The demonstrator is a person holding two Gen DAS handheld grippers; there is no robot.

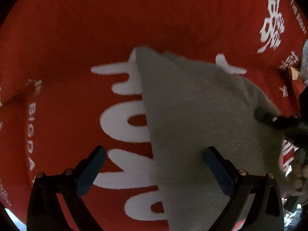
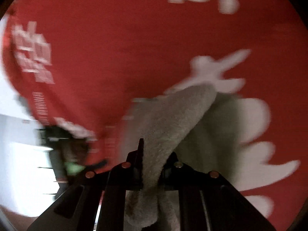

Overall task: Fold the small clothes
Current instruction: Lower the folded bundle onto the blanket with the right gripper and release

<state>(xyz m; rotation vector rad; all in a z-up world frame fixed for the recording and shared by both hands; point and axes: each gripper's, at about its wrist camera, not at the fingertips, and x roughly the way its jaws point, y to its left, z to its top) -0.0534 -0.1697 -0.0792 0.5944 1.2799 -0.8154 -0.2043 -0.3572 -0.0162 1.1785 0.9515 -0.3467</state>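
Observation:
A pale grey fleecy cloth (image 1: 196,119) lies on a red cover with big white lettering (image 1: 77,38). My left gripper (image 1: 154,156) points steeply down over the cloth's left edge, jaws wide open, with its right finger (image 1: 217,169) above the cloth and its left finger (image 1: 92,169) above the red cover; nothing is pinched. In the right wrist view my right gripper (image 2: 152,159) is shut on a bunched fold of the same grey cloth (image 2: 167,119), which rises off the red cover (image 2: 115,38). In the left wrist view the right gripper's dark tip (image 1: 269,118) grips the cloth's right edge.
The red cover fills both views. At the left of the right wrist view a bright white floor (image 2: 23,163) shows beyond the cover's edge, with a blurred dark object (image 2: 65,150) there. A person's hand (image 1: 302,171) shows at the right edge of the left wrist view.

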